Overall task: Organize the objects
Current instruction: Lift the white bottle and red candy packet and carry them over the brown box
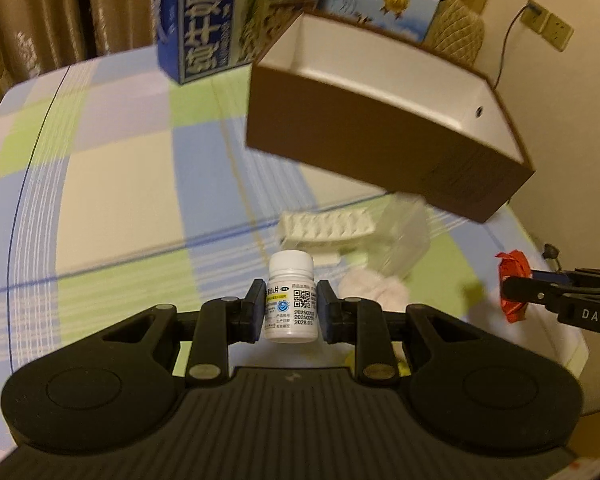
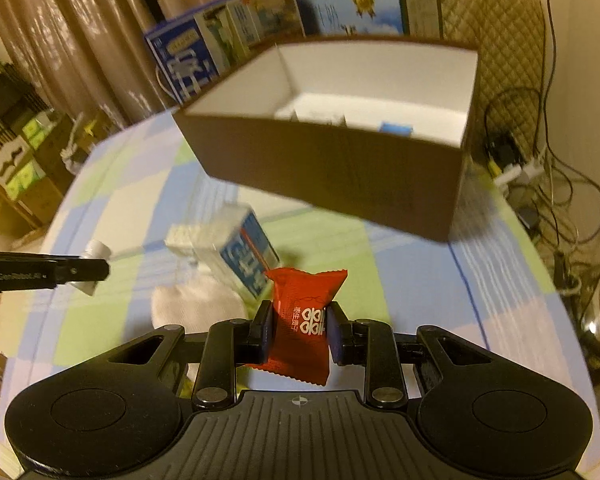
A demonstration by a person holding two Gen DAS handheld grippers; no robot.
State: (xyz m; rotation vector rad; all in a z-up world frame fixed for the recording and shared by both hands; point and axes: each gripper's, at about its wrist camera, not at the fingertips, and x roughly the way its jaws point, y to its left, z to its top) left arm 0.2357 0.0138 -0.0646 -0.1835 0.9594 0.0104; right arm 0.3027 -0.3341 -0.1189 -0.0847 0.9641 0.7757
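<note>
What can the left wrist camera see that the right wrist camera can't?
Only the left wrist view shows the wall socket and the pill bottle's label, held upright in the left gripper. Only the right wrist view shows the things inside the brown box, such as a small blue item, and the cables beside the table. Both show the box, the red packet in the right gripper, and the checked tablecloth.

Left gripper point(image 1: 290, 308) clamps upright white pill bottle point(image 1: 291, 300); open brown box point(image 1: 388, 120) beyond; blister pack point(image 1: 326, 226) between.

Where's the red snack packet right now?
The red snack packet is clamped between the right gripper fingers, above the checked tablecloth, short of the brown box.
</note>
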